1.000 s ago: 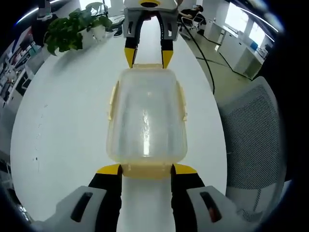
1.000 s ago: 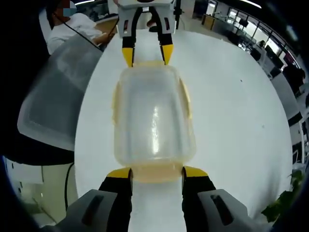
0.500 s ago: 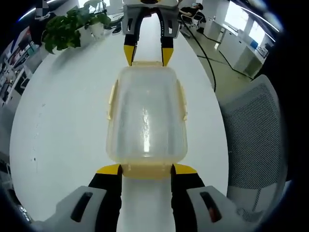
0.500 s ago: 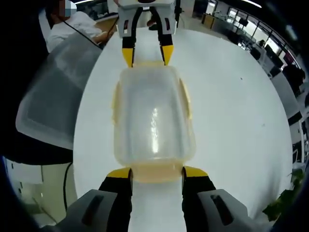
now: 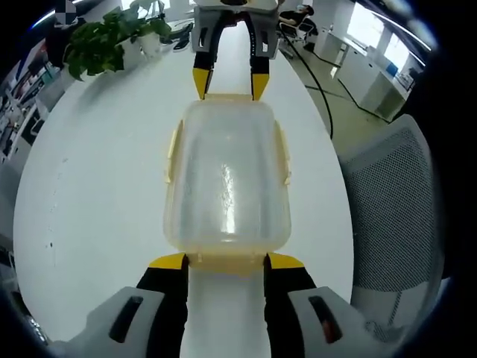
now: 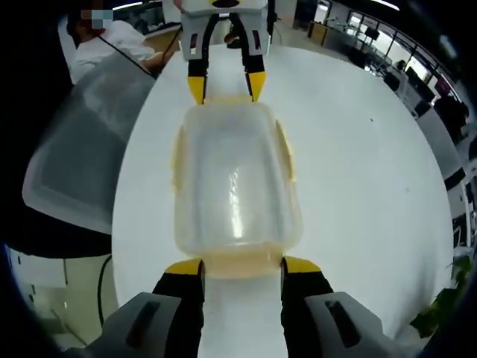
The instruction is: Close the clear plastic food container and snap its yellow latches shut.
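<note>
The clear plastic food container (image 5: 227,179) (image 6: 235,186) lies lid-on between both grippers, over the white table (image 5: 97,186). Yellow latches (image 5: 173,153) run along its long sides, flat against the walls. In the left gripper view, my left gripper (image 5: 226,261) has its yellow-tipped jaws against the two sides of the near end latch (image 5: 226,262). My right gripper (image 5: 227,82) holds the far end the same way. In the right gripper view the right gripper (image 6: 242,266) clasps the near end latch (image 6: 242,267) and the left gripper (image 6: 223,86) clasps the far one.
A potted plant (image 5: 104,41) stands at the far left of the table. A grey mesh chair (image 5: 395,209) (image 6: 82,142) stands beside the table's edge. A person in white (image 6: 112,37) sits beyond it. Desks and cables lie further off.
The container stays fixed between both grippers while the background drifts slightly: the plant has slid up and left in the left gripper view. Both grips are unchanged.
</note>
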Demonstrator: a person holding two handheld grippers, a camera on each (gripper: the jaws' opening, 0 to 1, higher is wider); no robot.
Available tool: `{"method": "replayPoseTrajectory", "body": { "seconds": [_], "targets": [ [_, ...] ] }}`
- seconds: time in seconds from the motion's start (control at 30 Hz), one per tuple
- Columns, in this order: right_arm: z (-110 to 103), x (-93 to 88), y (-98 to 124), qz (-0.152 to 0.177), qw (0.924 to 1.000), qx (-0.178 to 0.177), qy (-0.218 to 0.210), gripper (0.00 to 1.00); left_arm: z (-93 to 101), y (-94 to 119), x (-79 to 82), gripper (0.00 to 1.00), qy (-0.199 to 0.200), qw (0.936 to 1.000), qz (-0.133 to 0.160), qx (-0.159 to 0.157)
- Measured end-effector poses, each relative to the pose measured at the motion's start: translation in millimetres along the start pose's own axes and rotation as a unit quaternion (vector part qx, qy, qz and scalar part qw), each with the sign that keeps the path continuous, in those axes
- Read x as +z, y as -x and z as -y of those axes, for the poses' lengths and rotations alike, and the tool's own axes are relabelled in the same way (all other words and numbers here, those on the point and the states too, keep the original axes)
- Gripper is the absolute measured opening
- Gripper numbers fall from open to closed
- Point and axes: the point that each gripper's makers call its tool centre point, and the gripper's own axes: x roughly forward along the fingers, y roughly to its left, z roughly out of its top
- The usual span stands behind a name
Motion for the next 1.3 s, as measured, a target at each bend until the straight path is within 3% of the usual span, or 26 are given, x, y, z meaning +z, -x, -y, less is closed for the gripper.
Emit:
{"method": "replayPoseTrajectory", "body": {
  "seconds": [0.27,0.33,0.43,1.03,1.3],
  "targets": [
    [-1,-0.1,0,0.002,1.0000,0.002,0.001,0.40,2.8,0,-0.7,0.39,0.003,1.0000,-0.003,-0.007],
    [0,0.6,2,0.003,0.9998,0.003,-0.019,0.40,3.1,0,-1.9,0.40,0.004,0.9999,-0.006,-0.008],
    [4,1.3,4,0.011,0.9997,-0.002,-0.023,0.48,4.8,0,-7.1,0.40,0.010,0.9997,-0.019,-0.011],
    [1,-0.4,6,0.006,0.9993,-0.001,-0.037,0.37,6.3,5,-7.6,0.41,0.035,0.9992,-0.014,-0.010],
    [-5,2.6,10,0.010,0.9986,0.000,-0.052,0.35,8.7,10,-5.2,0.42,0.090,0.9955,0.022,-0.019]
  ]
}}
